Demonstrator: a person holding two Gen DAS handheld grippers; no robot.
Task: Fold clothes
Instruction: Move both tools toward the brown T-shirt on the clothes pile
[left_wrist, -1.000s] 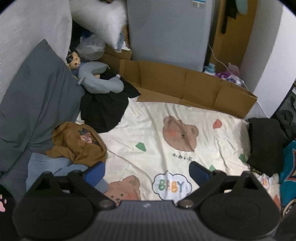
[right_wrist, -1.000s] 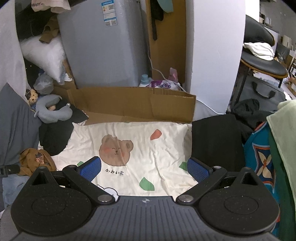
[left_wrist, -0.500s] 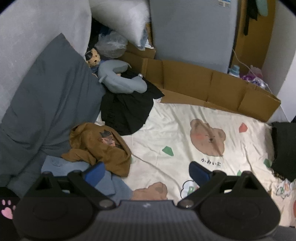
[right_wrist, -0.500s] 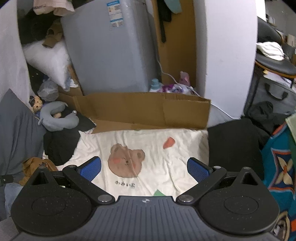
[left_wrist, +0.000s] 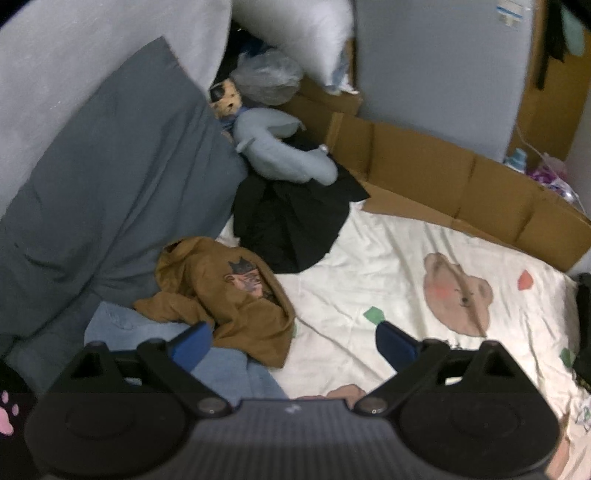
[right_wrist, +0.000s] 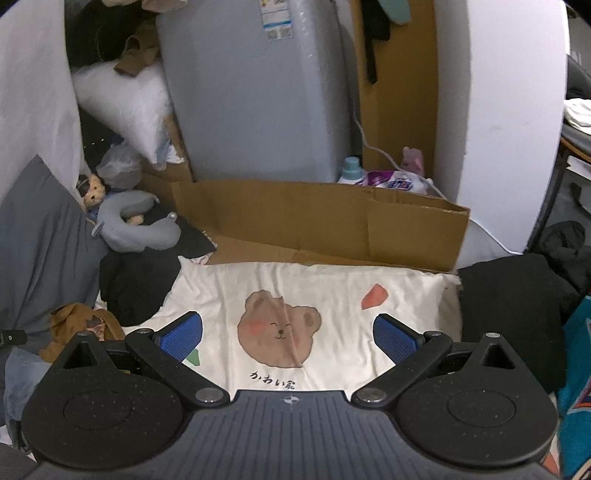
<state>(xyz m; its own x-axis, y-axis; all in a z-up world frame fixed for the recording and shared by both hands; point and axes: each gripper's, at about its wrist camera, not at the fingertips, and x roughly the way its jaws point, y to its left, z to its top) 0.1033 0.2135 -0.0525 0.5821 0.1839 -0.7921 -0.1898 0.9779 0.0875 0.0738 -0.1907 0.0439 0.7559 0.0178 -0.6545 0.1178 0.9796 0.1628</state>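
Observation:
A crumpled brown garment (left_wrist: 225, 295) with a printed picture lies at the left edge of the cream bear-print sheet (left_wrist: 399, 258), partly on a light blue garment (left_wrist: 155, 332). A black garment (left_wrist: 291, 221) lies in a heap behind it. My left gripper (left_wrist: 291, 341) hovers open just in front of the brown garment, its left pad over the blue cloth. In the right wrist view my right gripper (right_wrist: 288, 334) is open above the sheet (right_wrist: 332, 288), holding nothing; the brown garment (right_wrist: 81, 325) and the black garment (right_wrist: 140, 280) show at the left.
A grey pillow (left_wrist: 103, 177) leans at the left. A grey neck pillow (left_wrist: 280, 147) and a small plush toy (left_wrist: 225, 99) lie behind the black heap. A cardboard wall (right_wrist: 325, 218) borders the sheet's far edge. More dark clothes (right_wrist: 513, 306) are piled at the right.
My left gripper has swung left toward the brown garment, which now sits nearer the view's centre. My right gripper has tilted up and moved forward over the sheet. Both stay open.

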